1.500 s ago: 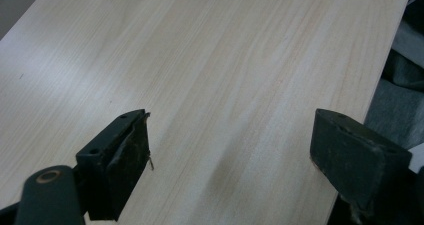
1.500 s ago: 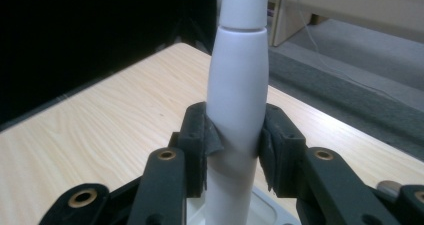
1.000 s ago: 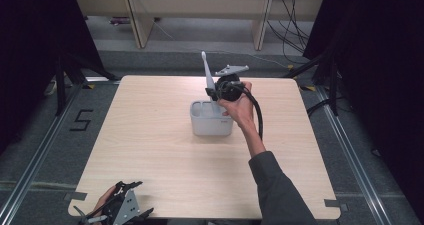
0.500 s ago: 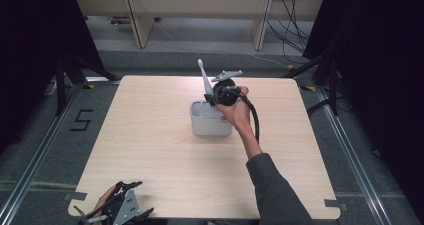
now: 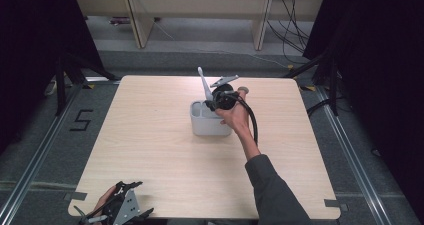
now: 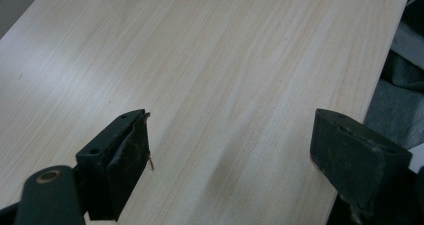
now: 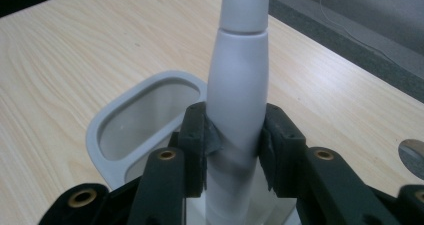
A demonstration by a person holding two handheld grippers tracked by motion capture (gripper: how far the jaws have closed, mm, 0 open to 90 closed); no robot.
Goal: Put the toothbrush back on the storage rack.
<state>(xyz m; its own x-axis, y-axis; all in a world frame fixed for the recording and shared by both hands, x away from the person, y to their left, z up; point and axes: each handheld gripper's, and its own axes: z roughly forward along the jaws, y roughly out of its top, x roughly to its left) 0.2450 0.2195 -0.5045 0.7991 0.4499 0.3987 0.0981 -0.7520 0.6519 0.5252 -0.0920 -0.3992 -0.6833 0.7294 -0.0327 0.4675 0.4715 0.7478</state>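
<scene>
White utensil (image 7: pixel 238 85), upright, slightly tilted, clamped by right gripper (image 7: pixel 235 145), over grey holder (image 5: pixel 206 126)

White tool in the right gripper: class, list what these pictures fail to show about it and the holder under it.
- Tool: top cut off by the upper edge of the right gripper view; too small in the high view to identify.
- Tool's lower end: hidden behind the right gripper, so whether it touches the holder's bottom is unclear.
- Holder: near half hidden by the jaws; in the high view the hand covers part.
</scene>
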